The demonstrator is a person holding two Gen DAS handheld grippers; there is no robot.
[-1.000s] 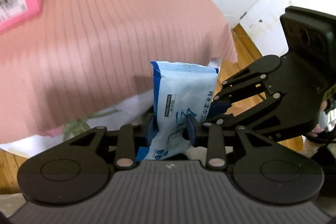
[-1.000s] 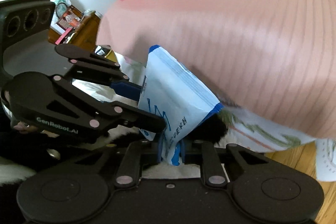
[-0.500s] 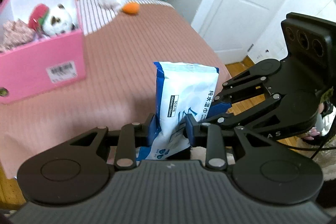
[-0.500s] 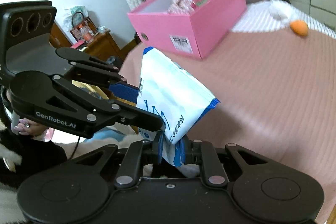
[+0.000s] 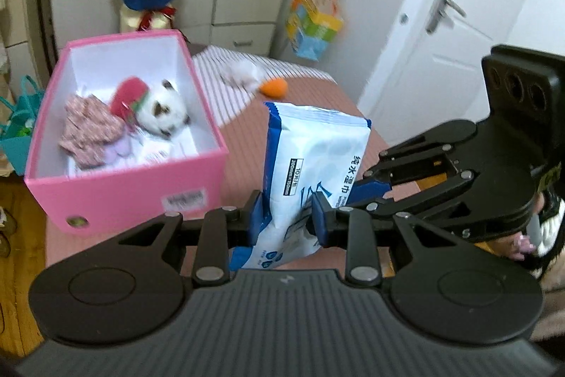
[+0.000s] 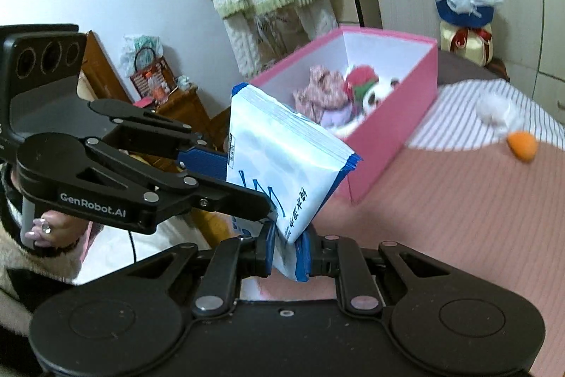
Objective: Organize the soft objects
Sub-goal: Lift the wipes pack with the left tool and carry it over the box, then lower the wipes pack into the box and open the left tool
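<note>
Since a moment ago you raised the pack [image 5: 310,161] toward the box [image 5: 123,189]; both grippers, left [image 5: 286,218] and right [image 6: 289,249], pinch it. Release one first, then lower gently.

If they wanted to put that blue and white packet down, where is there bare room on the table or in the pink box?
The wet wipes packet, pinched by both the left gripper and the right gripper, could go on the bare pink tablecloth between the pink box and the orange toy. The box's far end is crowded with plush toys; its near end looks freer.
</note>
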